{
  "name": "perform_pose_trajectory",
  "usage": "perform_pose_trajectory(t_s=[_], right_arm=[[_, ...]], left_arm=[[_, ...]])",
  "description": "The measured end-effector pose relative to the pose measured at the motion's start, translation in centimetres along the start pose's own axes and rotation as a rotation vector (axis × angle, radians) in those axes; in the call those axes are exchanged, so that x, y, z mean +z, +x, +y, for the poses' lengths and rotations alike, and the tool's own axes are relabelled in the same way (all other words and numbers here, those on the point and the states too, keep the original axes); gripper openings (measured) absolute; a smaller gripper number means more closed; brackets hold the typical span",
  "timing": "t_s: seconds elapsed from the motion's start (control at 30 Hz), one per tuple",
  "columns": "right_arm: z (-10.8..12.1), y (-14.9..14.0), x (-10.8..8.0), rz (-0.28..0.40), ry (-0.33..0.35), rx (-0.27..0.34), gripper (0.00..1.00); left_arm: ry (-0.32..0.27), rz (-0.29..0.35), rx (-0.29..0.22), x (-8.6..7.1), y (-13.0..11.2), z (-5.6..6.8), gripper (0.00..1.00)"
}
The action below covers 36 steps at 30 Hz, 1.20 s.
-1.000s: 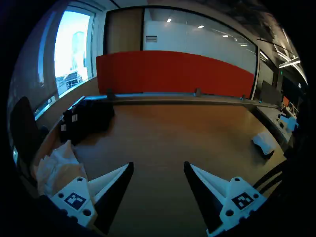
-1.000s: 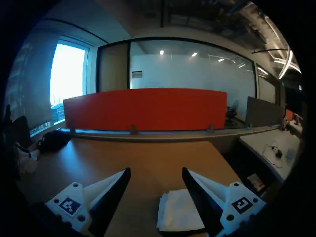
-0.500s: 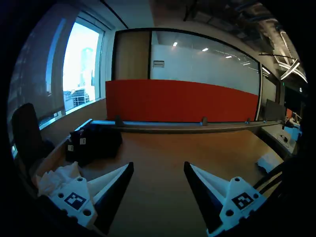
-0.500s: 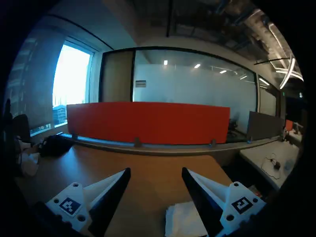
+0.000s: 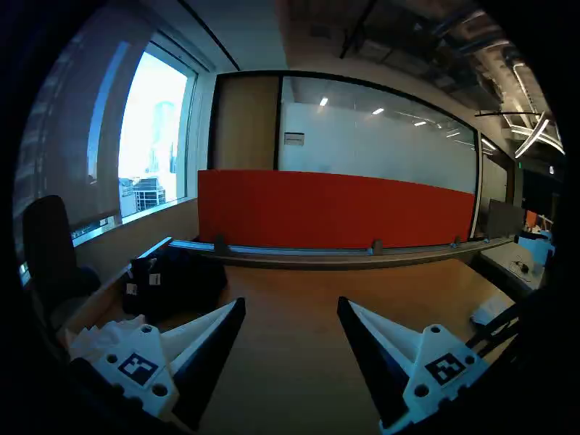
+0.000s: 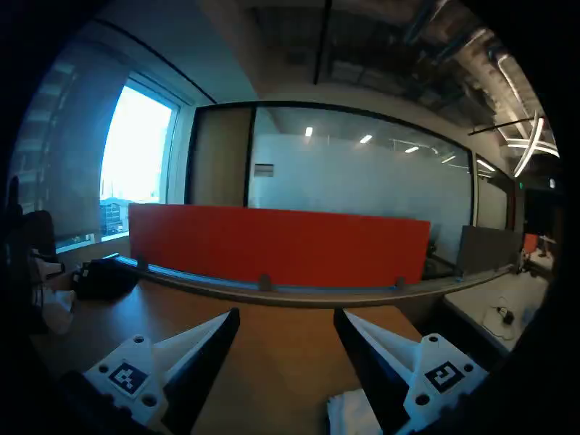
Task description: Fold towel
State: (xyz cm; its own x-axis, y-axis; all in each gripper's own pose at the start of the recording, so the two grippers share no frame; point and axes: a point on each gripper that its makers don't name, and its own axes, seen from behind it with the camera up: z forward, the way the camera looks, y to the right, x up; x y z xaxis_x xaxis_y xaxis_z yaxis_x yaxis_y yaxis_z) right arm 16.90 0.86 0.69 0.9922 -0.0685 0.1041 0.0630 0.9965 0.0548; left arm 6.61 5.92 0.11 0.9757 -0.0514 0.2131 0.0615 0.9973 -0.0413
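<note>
In the left gripper view, your left gripper [image 5: 290, 341] has its fingers spread and empty over the brown wooden desk [image 5: 304, 290]. A crumpled white cloth pile [image 5: 94, 335] lies beside its left finger, near a black bag [image 5: 174, 283]. In the right gripper view, your right gripper [image 6: 286, 348] is likewise spread and empty, with the white towel [image 6: 346, 413], seemingly folded, on the desk by its right finger. This fold looks finished; next, tilt down toward the pile.
</note>
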Motion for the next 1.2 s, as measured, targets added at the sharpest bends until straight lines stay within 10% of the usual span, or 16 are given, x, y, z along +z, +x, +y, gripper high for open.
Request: perform_pose_trajectory(t_s=[1.2], right_arm=[[-1.2, 3.8, 1.2, 0.002, -0.036, 0.113, 1.0]], left_arm=[[0.051, 0.131, 0.052, 0.6, -1.4, -3.4, 0.94]])
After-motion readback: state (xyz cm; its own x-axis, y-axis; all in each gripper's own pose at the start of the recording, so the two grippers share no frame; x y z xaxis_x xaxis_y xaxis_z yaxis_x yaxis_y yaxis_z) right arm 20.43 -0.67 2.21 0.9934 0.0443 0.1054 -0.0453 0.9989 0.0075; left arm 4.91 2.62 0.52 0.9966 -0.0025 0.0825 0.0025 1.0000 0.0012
